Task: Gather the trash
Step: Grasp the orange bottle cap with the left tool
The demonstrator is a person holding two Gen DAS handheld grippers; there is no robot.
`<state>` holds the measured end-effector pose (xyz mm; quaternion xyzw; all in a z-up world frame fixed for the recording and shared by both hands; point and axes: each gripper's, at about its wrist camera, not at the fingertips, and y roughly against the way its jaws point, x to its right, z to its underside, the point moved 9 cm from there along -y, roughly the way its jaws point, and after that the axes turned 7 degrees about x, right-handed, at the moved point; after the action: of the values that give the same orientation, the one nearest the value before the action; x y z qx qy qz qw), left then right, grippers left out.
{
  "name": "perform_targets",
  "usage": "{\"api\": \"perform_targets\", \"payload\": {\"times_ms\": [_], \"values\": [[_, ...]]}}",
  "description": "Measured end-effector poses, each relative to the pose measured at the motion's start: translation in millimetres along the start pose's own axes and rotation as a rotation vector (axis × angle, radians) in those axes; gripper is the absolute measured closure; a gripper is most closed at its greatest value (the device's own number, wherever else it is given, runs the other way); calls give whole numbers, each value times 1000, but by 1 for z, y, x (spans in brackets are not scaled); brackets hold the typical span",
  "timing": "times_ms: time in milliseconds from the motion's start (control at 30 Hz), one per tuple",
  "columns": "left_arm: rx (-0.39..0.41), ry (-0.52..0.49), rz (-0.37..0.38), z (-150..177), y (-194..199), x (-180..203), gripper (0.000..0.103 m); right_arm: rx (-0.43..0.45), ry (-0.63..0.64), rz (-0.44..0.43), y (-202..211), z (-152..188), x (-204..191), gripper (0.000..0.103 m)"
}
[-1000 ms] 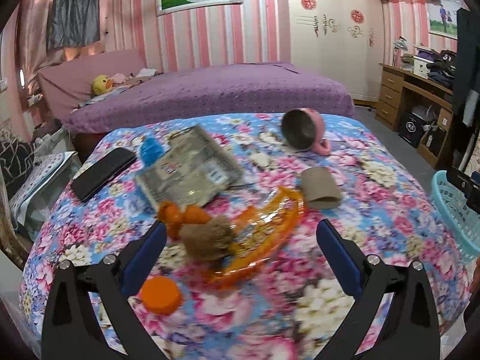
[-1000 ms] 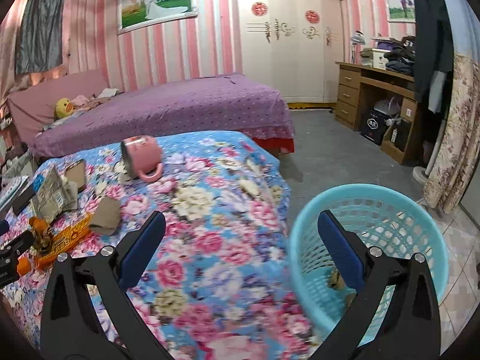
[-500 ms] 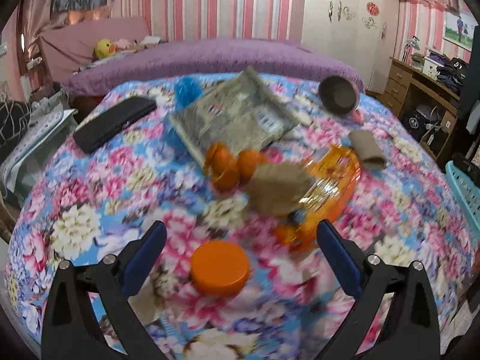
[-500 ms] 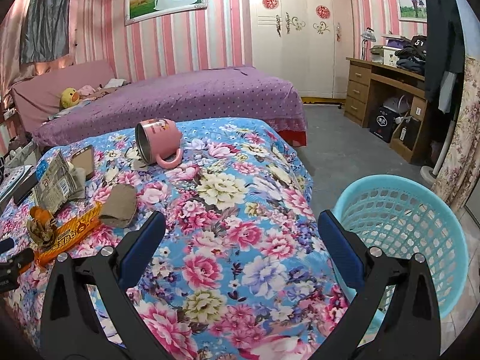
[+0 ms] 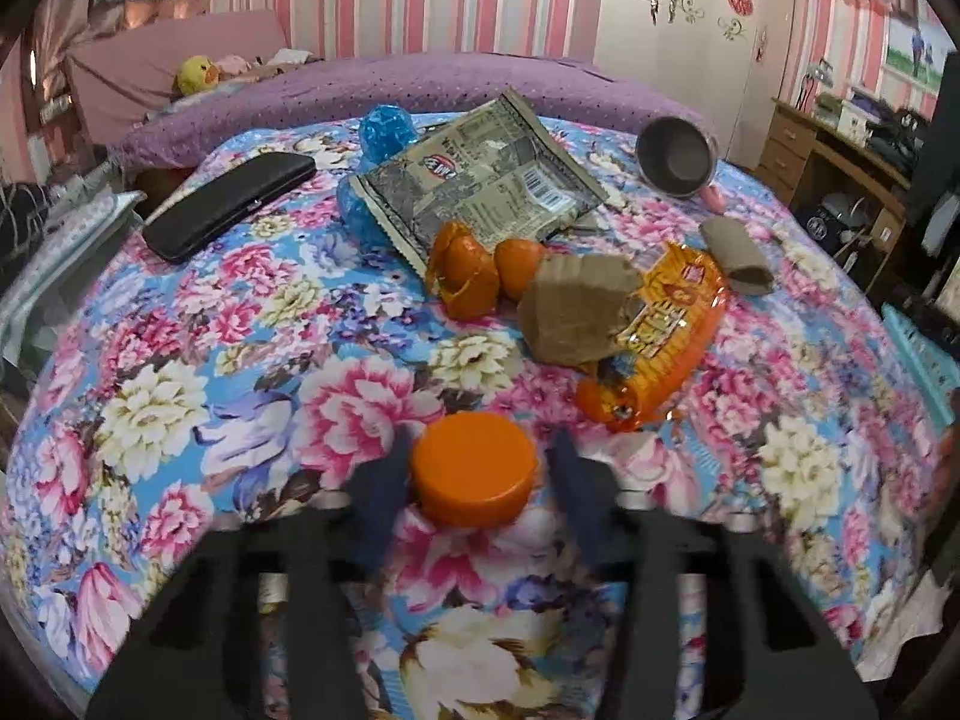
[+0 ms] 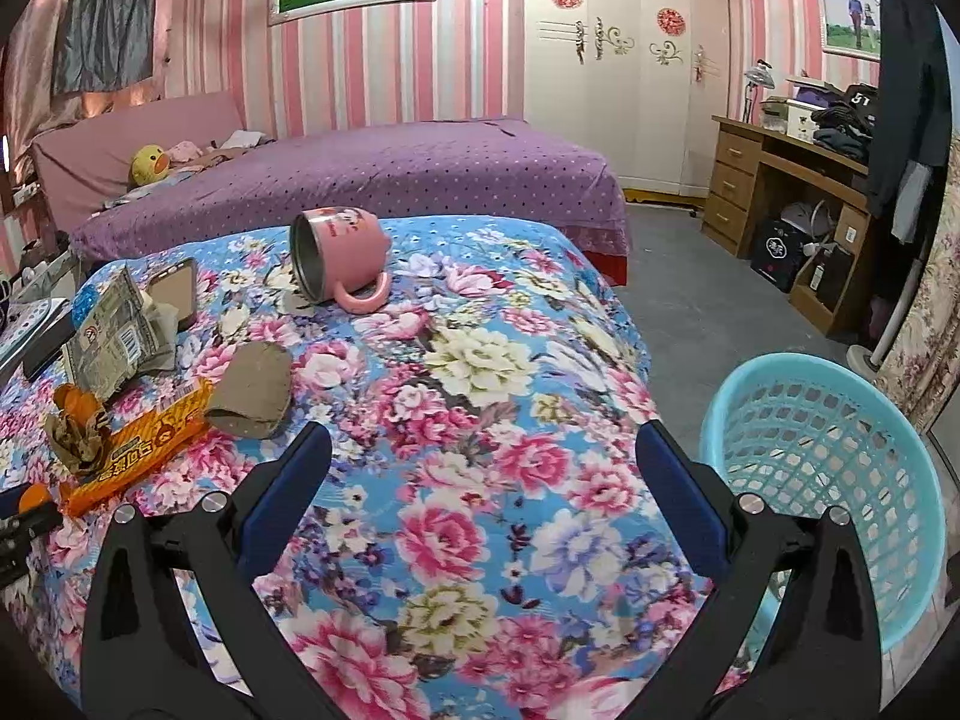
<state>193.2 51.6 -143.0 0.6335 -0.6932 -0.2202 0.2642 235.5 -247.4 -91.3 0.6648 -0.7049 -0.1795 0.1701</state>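
In the left wrist view my left gripper [image 5: 474,474] has its blue fingers close on either side of an orange round lid [image 5: 474,468] lying on the floral table; the fingers are motion-blurred, so contact is unclear. Beyond it lie a brown paper scrap [image 5: 570,312], an orange snack wrapper [image 5: 666,330], orange peel [image 5: 468,270], a grey foil packet [image 5: 480,174], a cardboard tube [image 5: 738,255] and blue crumpled plastic [image 5: 384,126]. My right gripper [image 6: 480,468] is open and empty above the table's near right part, with the turquoise basket [image 6: 828,468] to its right.
A pink mug [image 6: 336,261] lies on its side at the table's back. A black wallet [image 5: 228,204] lies at the left, a phone [image 6: 177,291] near the packet. A purple bed [image 6: 360,174] stands behind; a wooden desk [image 6: 792,192] at right.
My left gripper has come down and forward to the orange lid and its fingers have closed in around it. My right gripper has swung left from the basket toward the table.
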Motion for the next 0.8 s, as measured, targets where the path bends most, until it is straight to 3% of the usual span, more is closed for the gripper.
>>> {"api": "perform_targets", "payload": {"times_ms": [267, 533, 800], "values": [[52, 21, 9, -22, 7, -3, 63, -7, 45, -41, -6, 1, -31, 4], [216, 8, -121, -65, 18, -24, 63, -20, 104, -121, -16, -3, -75, 4], [218, 64, -168, -77, 4, -47, 63, -79, 145, -125, -41, -3, -100, 5]]}}
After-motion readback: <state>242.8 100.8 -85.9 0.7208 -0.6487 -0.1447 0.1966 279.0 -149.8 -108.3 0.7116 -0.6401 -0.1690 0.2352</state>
